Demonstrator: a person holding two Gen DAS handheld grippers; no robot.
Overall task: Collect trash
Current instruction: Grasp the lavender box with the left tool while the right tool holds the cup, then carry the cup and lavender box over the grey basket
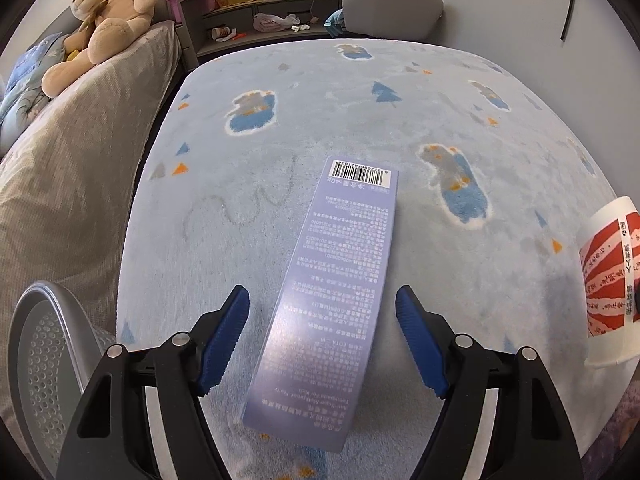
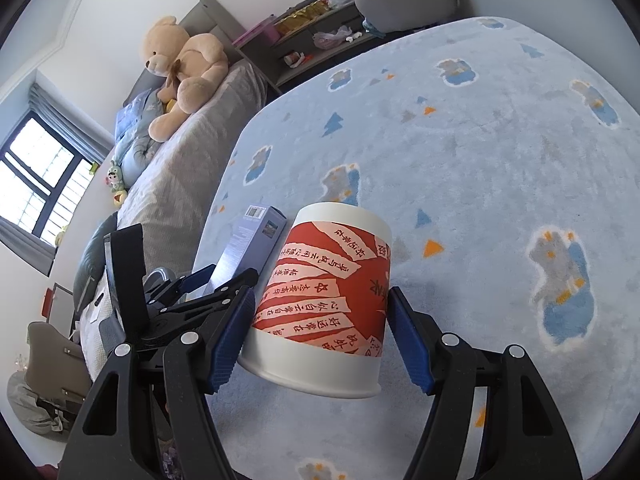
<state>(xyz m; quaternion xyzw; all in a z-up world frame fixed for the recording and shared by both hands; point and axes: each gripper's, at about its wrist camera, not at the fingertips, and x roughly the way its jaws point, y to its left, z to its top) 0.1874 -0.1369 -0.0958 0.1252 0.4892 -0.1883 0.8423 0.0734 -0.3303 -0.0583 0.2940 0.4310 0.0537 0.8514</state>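
My left claw (image 1: 322, 342) is spread wide with the box (image 1: 326, 280) lying flat on the rug (image 1: 360, 112) between its fingers; neither pad touches it, gaps show on both sides; the box's long axis runs almost straight away from the claw, tipped slightly right, barcode end far, near end reaching back past the fingertips; so a plain squeeze across the narrow width should take it, I judge, no turning needed. My right claw (image 2: 322, 334) is also open, straddling the paper cup (image 2: 324, 304); the cup lies tilted with its rim toward me and base away; the left pad looks touching or almost touching the cup wall, the right pad stands just clear; not gripped yet by my read. Each piece of trash is already inside its own claw, box to the left of the cup, close beside it. Surface: soft pale-blue rug with bear and tree shapes, plush, so things may sink or roll a bit. Room: bed (image 2: 180, 184) along the left with a teddy bear (image 2: 184, 68) on it; shelf (image 1: 256, 12) and grey chair (image 1: 392, 0) at the far end; window (image 2: 36, 176) far left; mesh bin (image 1: 52, 364) by my left claw, a likely drop spot.
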